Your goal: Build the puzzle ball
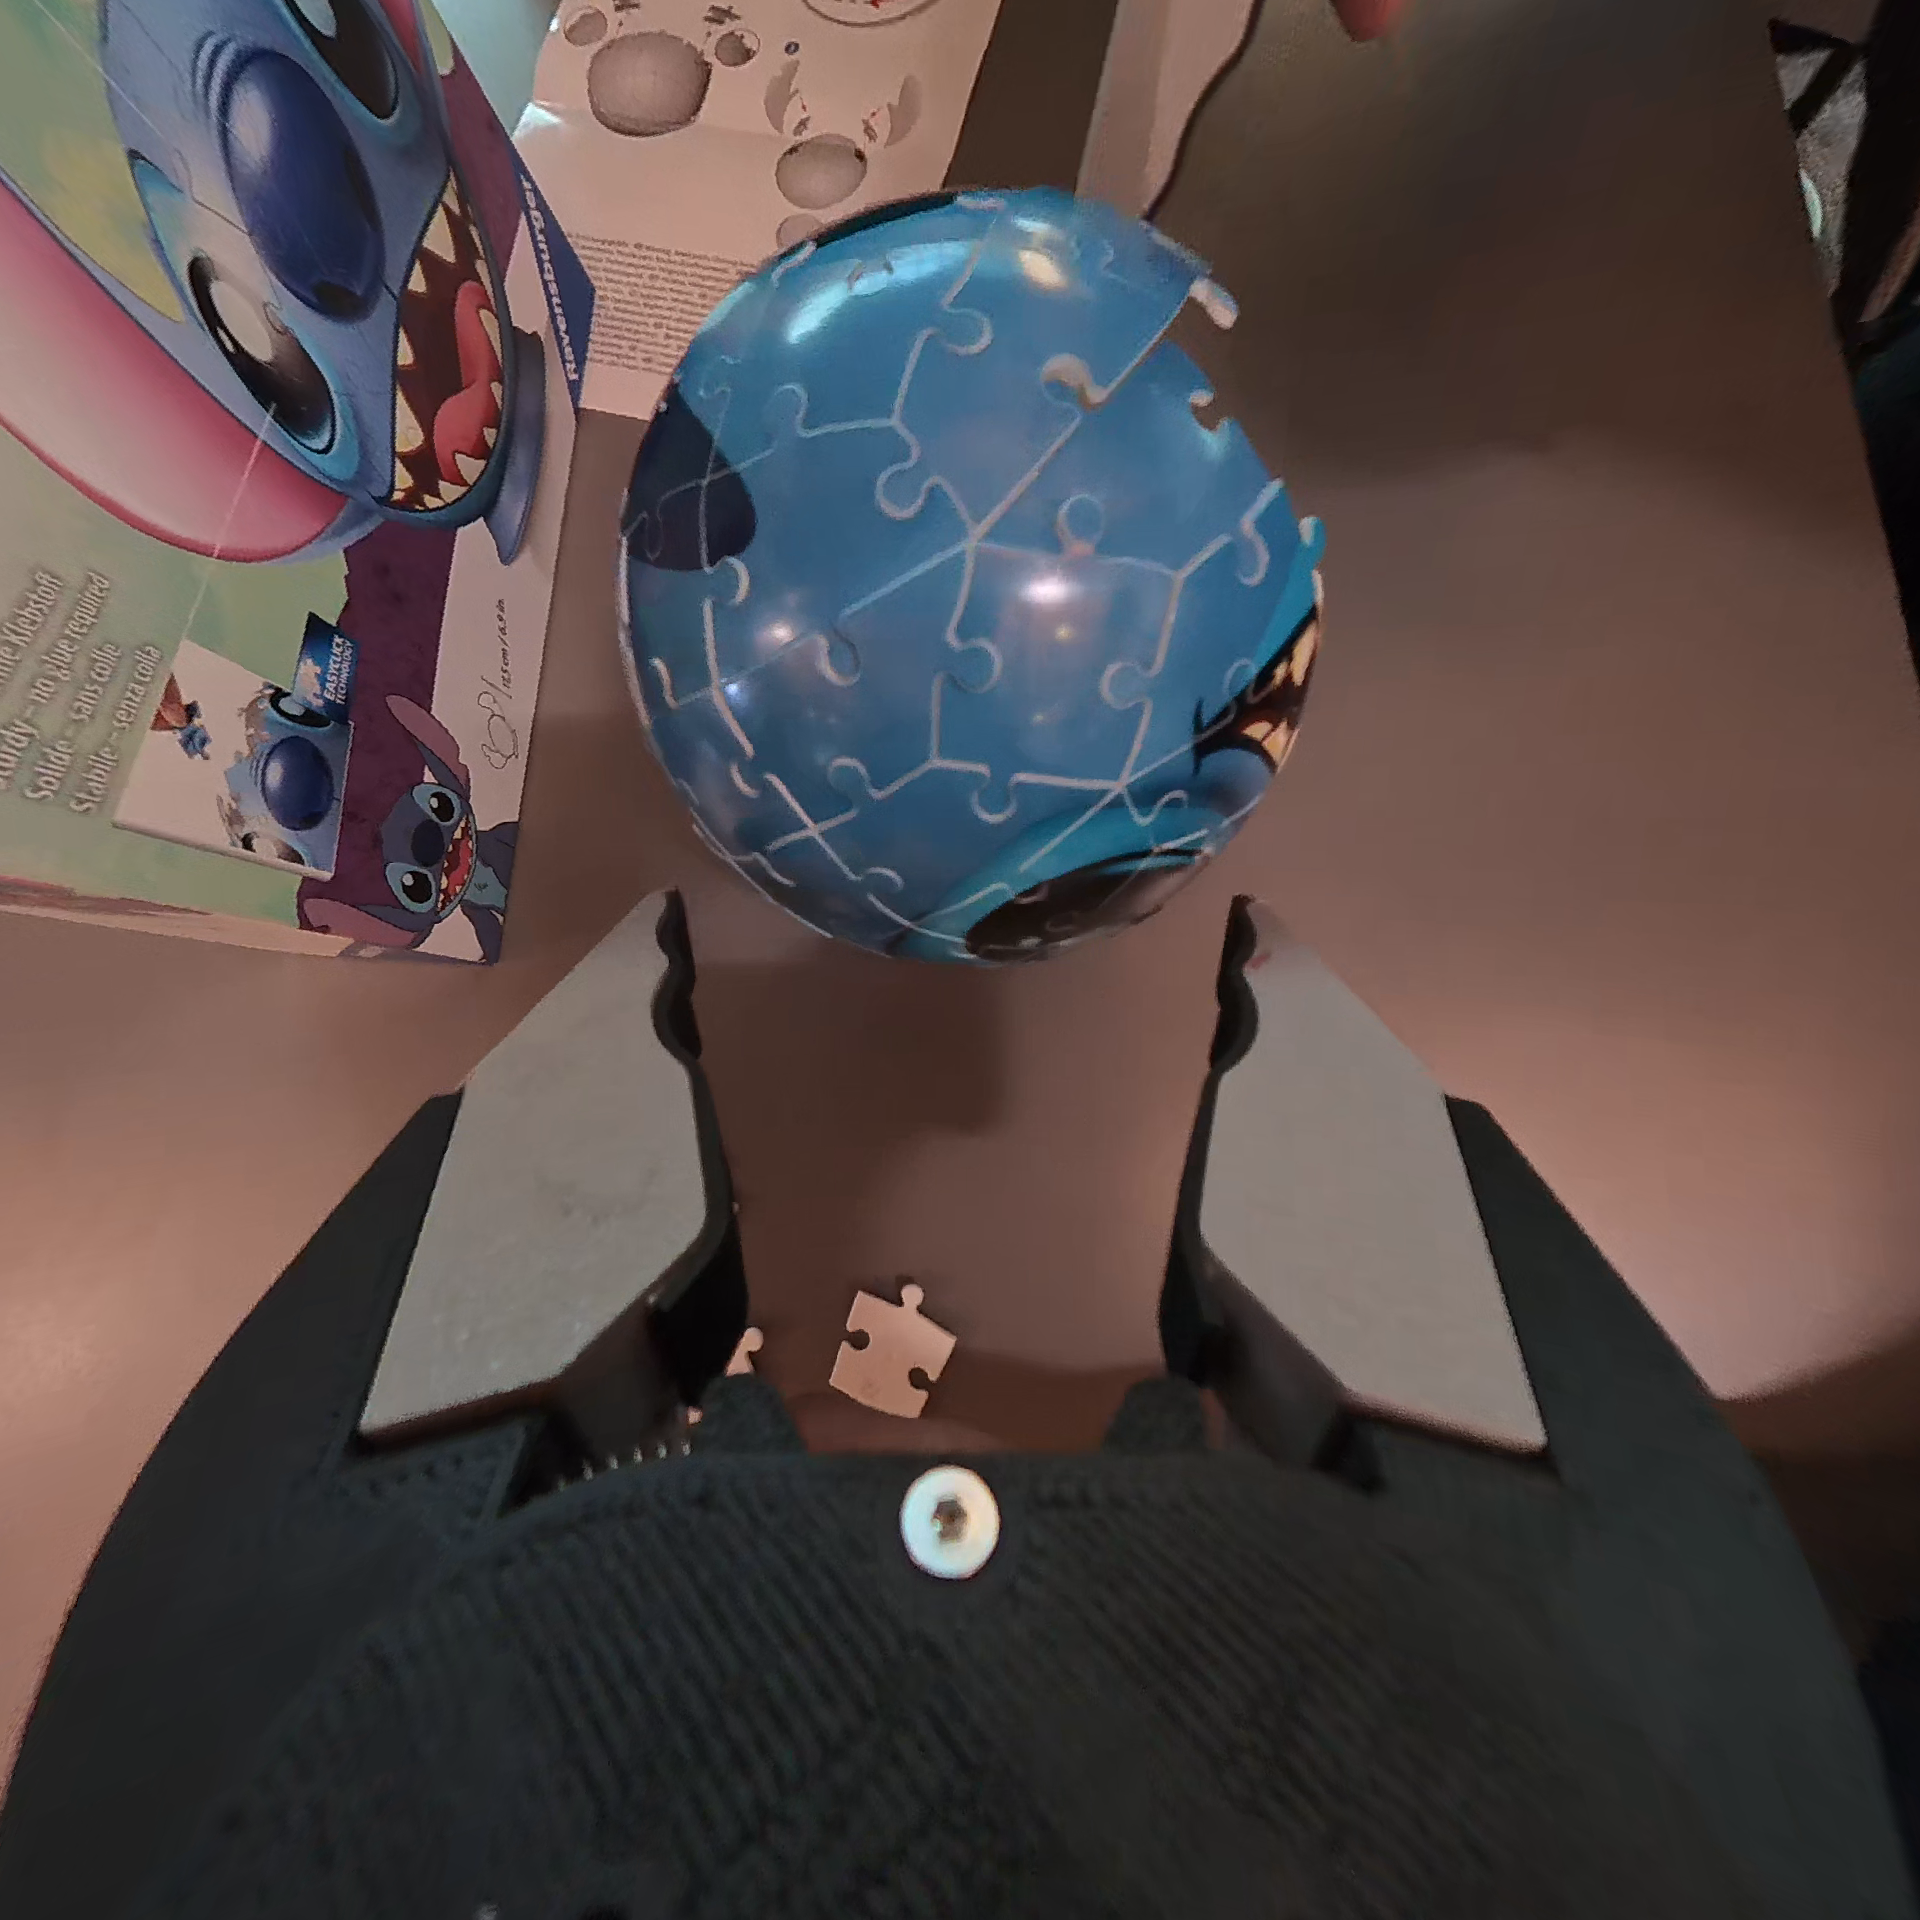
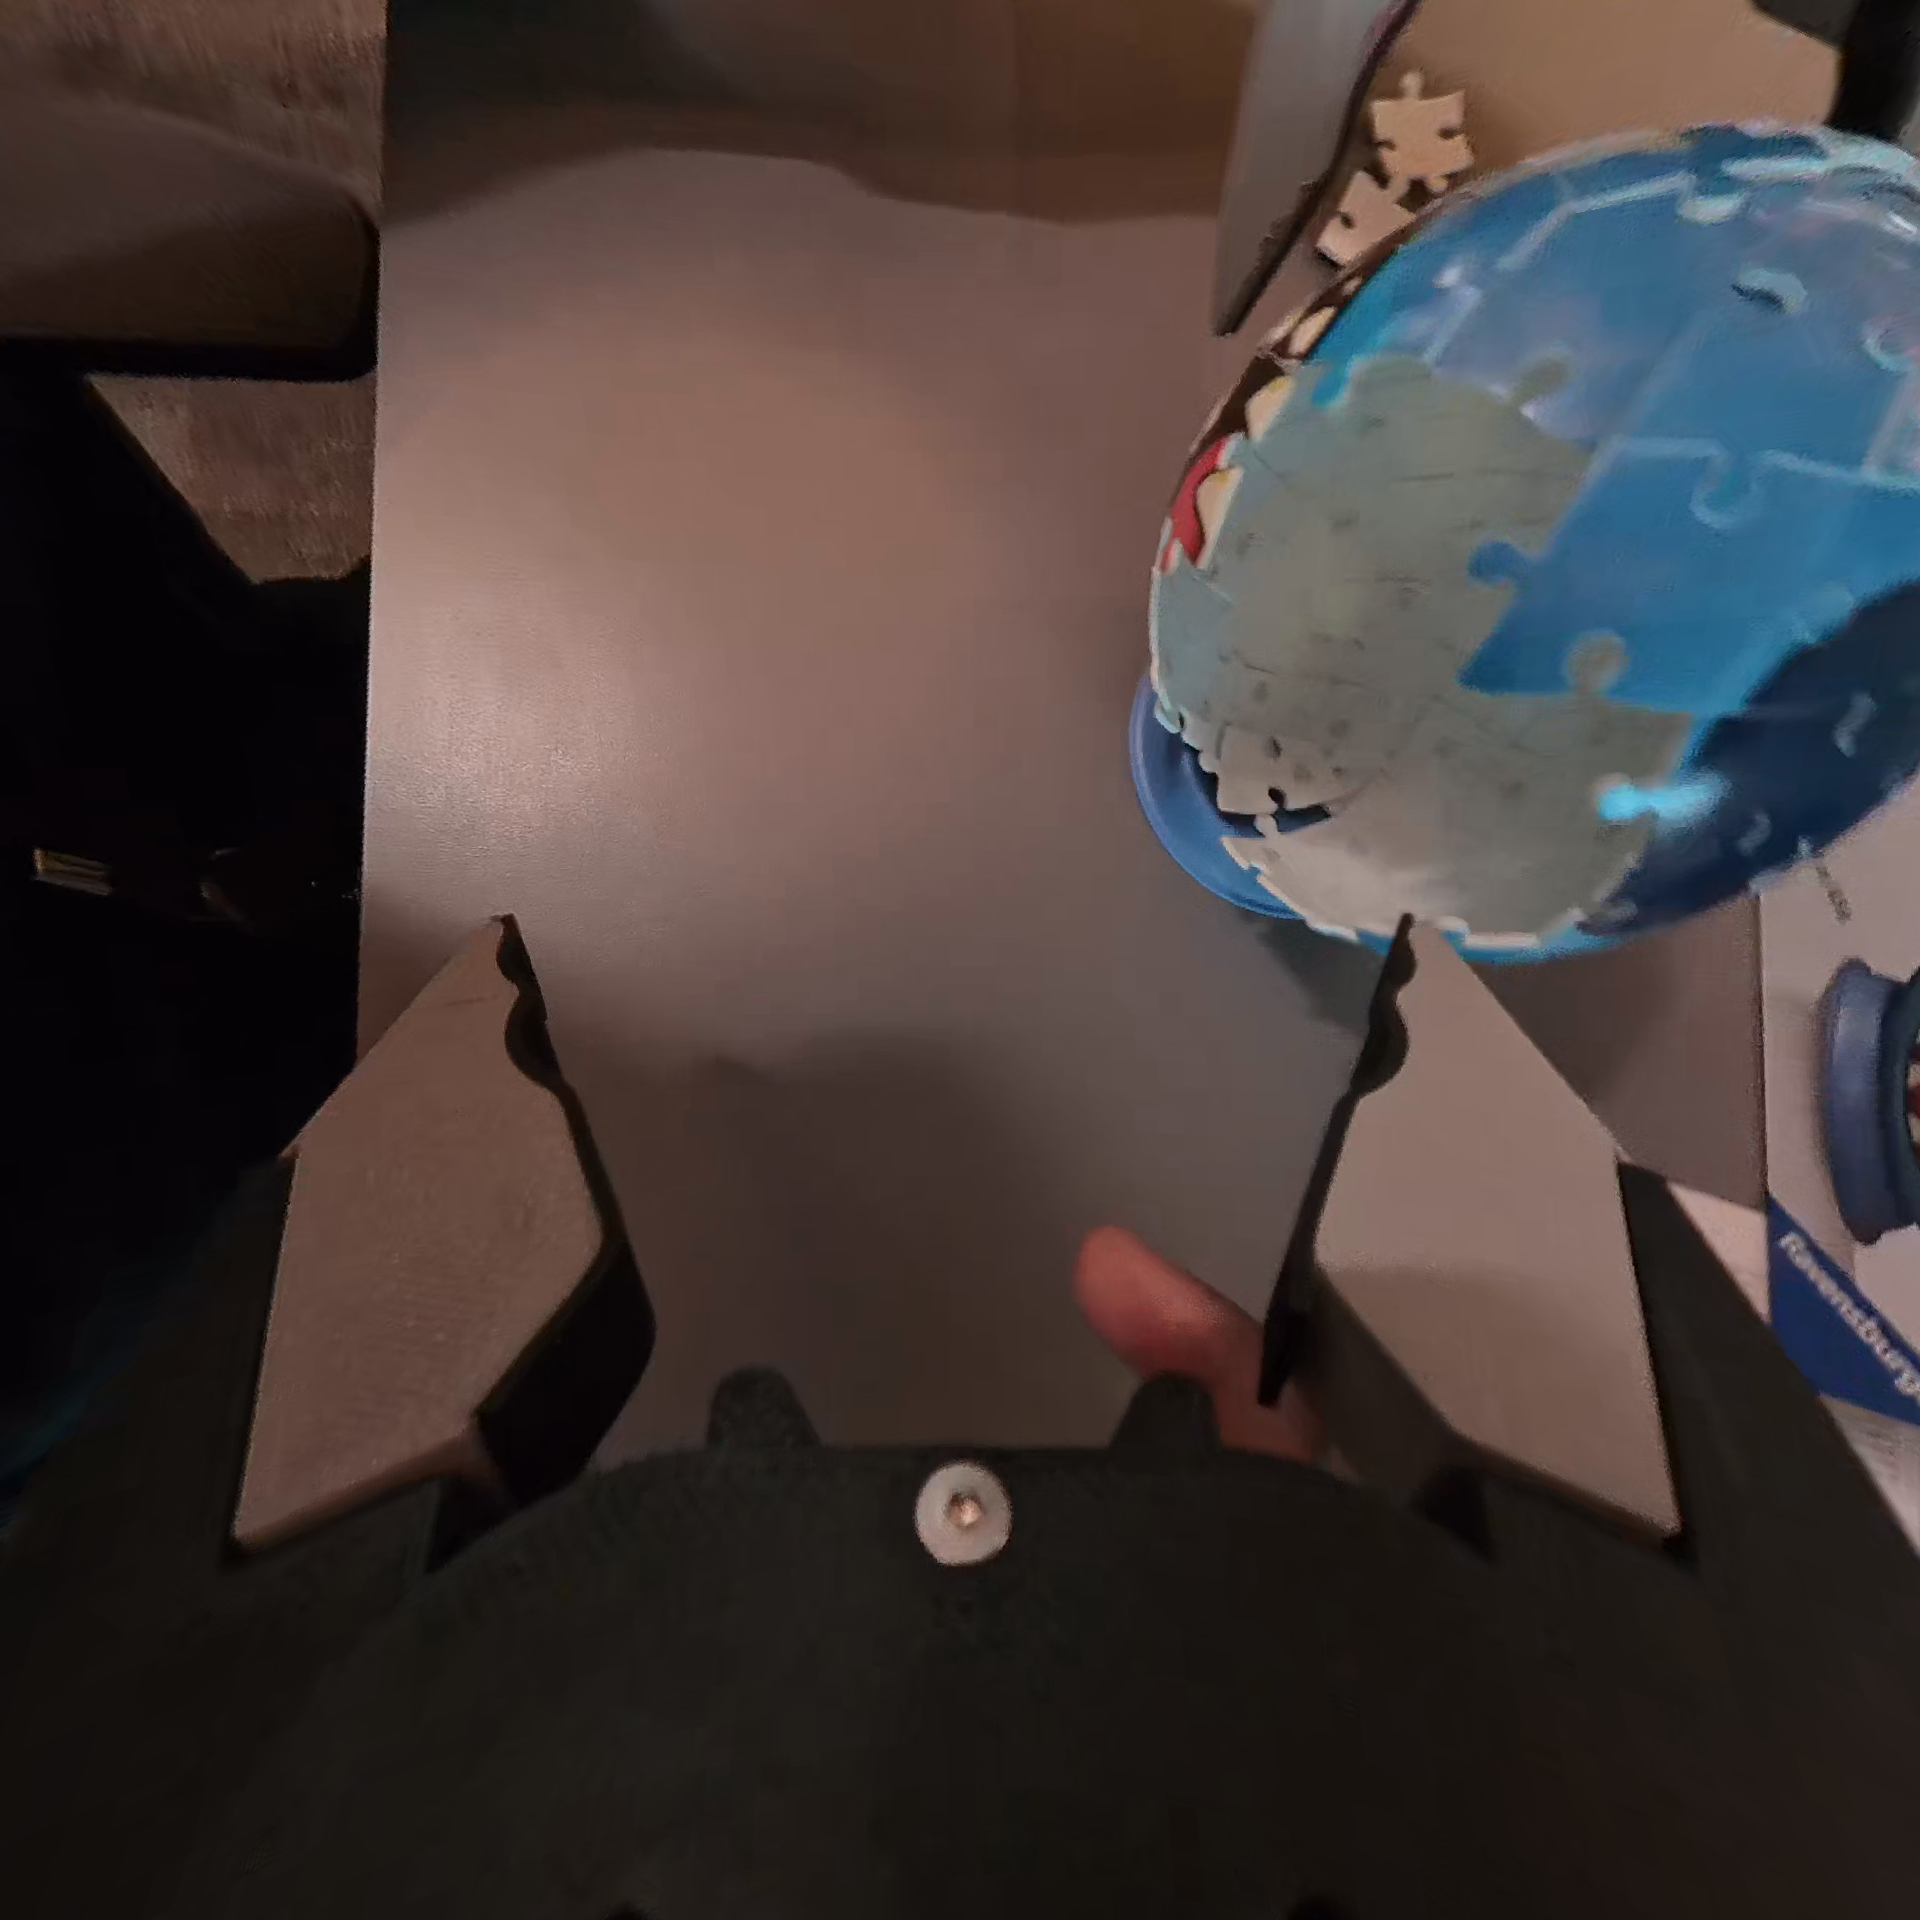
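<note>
We see our left claw spread wide with nothing between its fingers, hovering over the brown table. Just beyond the fingertips sits the puzzle ball, a glossy blue sphere of interlocked pieces, with a dark eye patch near its lower edge and a toothy mouth on its right side. At its top a few pieces stand loose, with open notches along the seam. To the left of the ball lies the puzzle box, flat on the table and printed with a blue cartoon creature, and behind the ball a folded instruction sheet is spread out. Low between the left claw's fingers a single loose puzzle piece rests pale side up on the table.

Our right claw is likewise spread apart and holds nothing. In its view the ball appears blurred at the upper right, just beyond the right fingertip. It rests on a blue ring stand, and a large patch of its pieces shows a grey surface. More pale loose pieces lie behind the ball. A fingertip shows near the base of the right claw.
</note>
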Demonstrator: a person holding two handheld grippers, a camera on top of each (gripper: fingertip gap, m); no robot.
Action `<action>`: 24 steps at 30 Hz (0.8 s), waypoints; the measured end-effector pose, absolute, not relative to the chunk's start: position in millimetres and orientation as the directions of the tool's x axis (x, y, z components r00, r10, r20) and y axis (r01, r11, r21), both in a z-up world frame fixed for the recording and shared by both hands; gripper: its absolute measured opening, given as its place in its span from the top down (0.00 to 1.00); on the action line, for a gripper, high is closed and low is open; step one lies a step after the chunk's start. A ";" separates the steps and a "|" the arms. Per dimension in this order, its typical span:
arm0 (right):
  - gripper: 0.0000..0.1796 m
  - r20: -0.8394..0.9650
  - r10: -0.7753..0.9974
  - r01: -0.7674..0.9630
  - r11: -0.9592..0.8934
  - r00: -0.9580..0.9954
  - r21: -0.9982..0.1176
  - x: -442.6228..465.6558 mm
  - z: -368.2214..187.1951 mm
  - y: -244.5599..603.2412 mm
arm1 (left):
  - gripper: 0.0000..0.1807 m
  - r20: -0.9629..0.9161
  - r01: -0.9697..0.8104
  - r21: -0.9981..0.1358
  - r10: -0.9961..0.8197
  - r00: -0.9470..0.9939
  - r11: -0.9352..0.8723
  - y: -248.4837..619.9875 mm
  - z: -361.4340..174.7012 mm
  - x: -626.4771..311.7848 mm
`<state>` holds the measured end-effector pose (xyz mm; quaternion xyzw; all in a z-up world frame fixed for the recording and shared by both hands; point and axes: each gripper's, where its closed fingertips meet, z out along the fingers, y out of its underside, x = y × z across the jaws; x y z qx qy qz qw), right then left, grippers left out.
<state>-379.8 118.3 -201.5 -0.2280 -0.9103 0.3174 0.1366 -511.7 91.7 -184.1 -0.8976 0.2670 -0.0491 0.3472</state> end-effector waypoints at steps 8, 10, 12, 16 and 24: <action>0.17 0.008 0.517 0.338 0.571 -0.856 -0.748 -372.3 -186.0 116.3 | 0.40 -0.001 -0.373 -0.613 -0.471 0.882 -0.696 93.8 -186.3 -504.1; 0.17 0.016 0.512 0.328 0.573 -0.859 -0.751 -377.0 -192.2 106.2 | 0.40 0.000 -0.376 -0.591 -0.467 0.884 -0.713 95.9 -190.9 -504.3; 0.17 0.037 0.509 0.328 0.606 -0.860 -0.725 -380.9 -204.4 97.8 | 0.40 -0.008 -0.383 -0.564 -0.459 0.888 -0.731 96.7 -195.5 -506.1; 0.15 0.055 0.524 0.369 0.666 -0.850 -0.648 -391.6 -233.0 89.4 | 0.41 -0.040 -0.428 -0.531 -0.483 0.875 -0.732 97.4 -199.1 -505.5; 0.13 0.080 0.543 0.404 0.708 -0.836 -0.579 -412.1 -251.0 74.9 | 0.44 -0.084 -0.467 -0.520 -0.501 0.861 -0.715 96.9 -198.0 -507.0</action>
